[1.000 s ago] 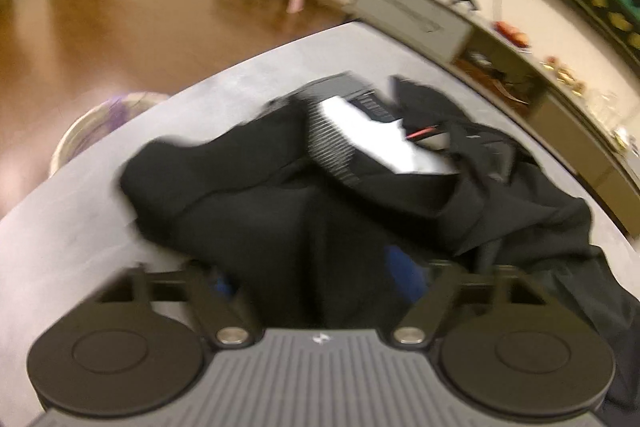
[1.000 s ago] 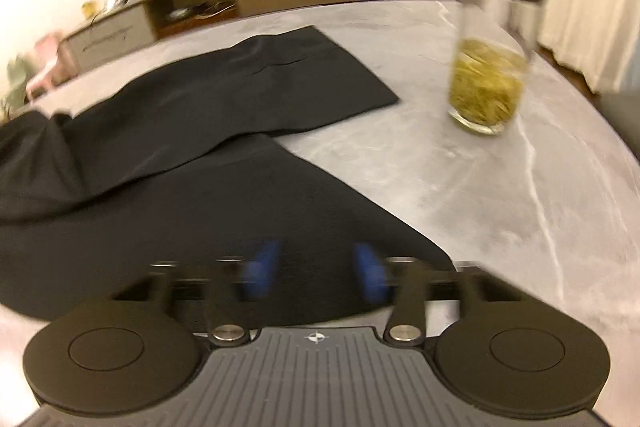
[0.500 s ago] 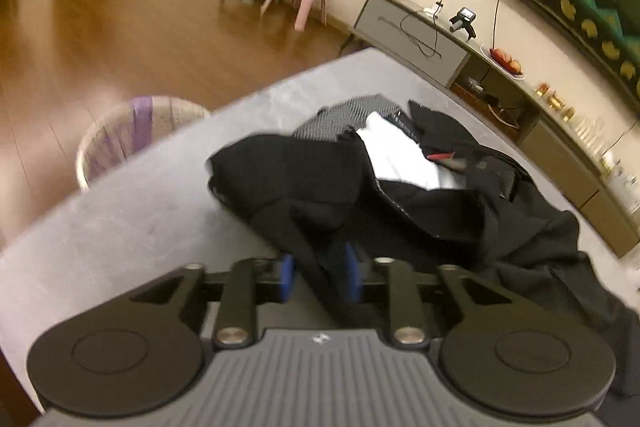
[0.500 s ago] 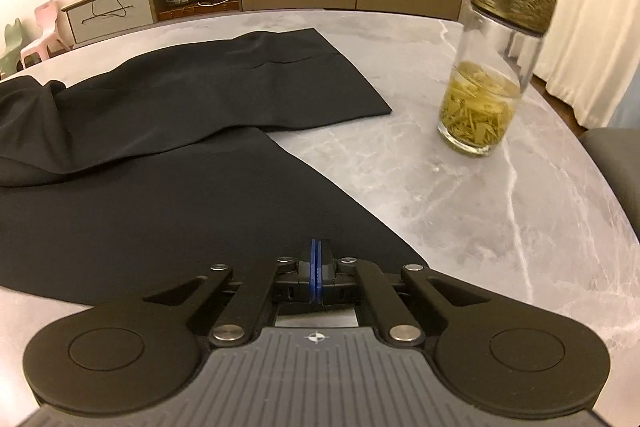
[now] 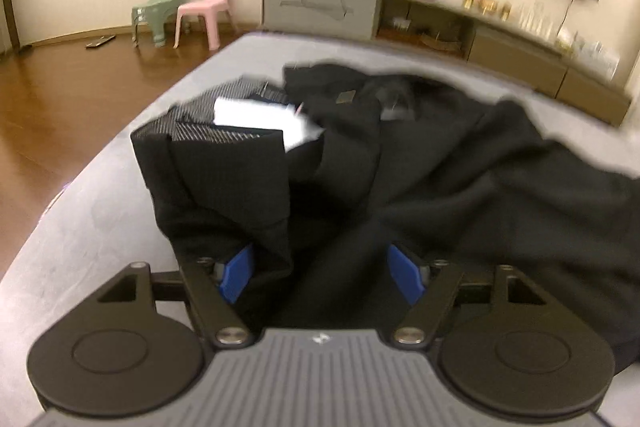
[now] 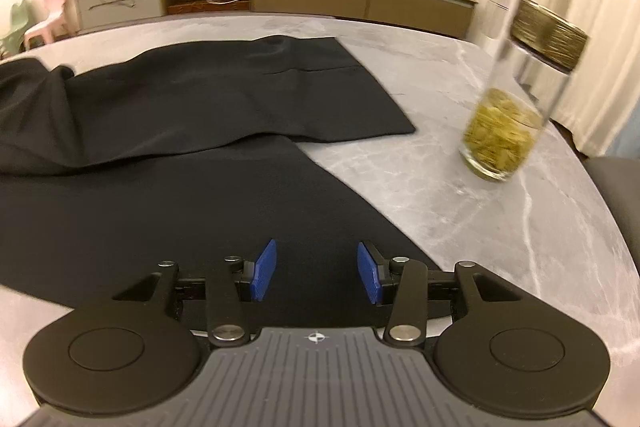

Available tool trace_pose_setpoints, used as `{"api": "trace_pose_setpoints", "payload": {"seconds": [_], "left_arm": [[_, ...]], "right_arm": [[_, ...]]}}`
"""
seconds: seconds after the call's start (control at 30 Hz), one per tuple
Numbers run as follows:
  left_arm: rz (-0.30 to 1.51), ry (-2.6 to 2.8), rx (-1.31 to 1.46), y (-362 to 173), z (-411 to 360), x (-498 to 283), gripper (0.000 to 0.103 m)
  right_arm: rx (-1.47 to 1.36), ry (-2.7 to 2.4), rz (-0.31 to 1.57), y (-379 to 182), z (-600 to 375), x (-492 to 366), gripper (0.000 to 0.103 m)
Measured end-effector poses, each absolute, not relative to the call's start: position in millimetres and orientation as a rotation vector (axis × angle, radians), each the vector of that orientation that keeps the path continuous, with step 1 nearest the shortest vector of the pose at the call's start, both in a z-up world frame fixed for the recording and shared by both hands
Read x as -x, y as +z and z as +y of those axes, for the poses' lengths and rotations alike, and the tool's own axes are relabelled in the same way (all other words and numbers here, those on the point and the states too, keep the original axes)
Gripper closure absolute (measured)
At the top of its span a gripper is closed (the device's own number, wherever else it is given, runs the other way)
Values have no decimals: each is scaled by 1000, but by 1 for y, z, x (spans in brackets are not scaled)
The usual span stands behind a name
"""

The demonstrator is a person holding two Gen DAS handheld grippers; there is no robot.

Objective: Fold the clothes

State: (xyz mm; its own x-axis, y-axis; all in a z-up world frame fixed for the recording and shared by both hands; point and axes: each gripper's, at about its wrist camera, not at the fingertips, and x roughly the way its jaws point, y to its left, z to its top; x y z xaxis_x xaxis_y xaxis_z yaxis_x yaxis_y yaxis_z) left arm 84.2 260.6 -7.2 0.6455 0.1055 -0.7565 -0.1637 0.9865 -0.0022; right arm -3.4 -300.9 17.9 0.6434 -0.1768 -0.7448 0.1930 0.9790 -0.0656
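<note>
Black trousers (image 5: pixel 460 163) lie bunched on the grey marble table (image 5: pixel 100 211), their waist turned out to show striped lining and a white pocket bag (image 5: pixel 260 119). My left gripper (image 5: pixel 322 277) is open, and a ridge of black cloth lies loosely between its blue pads (image 5: pixel 236 275). In the right wrist view the two trouser legs (image 6: pixel 200 115) stretch flat across the table (image 6: pixel 460 227). My right gripper (image 6: pixel 317 273) is open just above the near leg's hem, gripping nothing.
A glass jar (image 6: pixel 508 123) with yellow-green contents and a gold lid stands right of the leg ends. A grey chair seat (image 6: pixel 616 187) sits past the table's right edge. Beyond the table are a long sideboard (image 5: pixel 420 23) and two small chairs (image 5: pixel 204 7).
Both grippers have opened: the left had been closed on a fold of the trousers, the right fully shut. The left view has swung right; the waist has shifted.
</note>
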Motion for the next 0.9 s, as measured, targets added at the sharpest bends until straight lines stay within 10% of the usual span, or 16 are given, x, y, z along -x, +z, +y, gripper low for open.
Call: {"api": "trace_pose_setpoints", "payload": {"seconds": [0.3, 0.6, 0.63, 0.7, 0.73, 0.9], "left_arm": [[798, 424, 134, 10, 313, -65, 37], [662, 155, -200, 37, 227, -106, 9], [688, 146, -232, 30, 223, -118, 15], [755, 130, -259, 21, 226, -144, 86], [786, 121, -246, 22, 233, -157, 98], [587, 281, 477, 88, 372, -156, 87]], "right_arm": [[105, -332, 878, 15, -317, 16, 55], [82, -238, 835, 20, -291, 5, 43], [76, -226, 837, 19, -289, 3, 43], [65, -201, 841, 17, -284, -2, 43], [59, -189, 843, 17, -281, -5, 43], [31, -133, 851, 13, -270, -17, 37]]}}
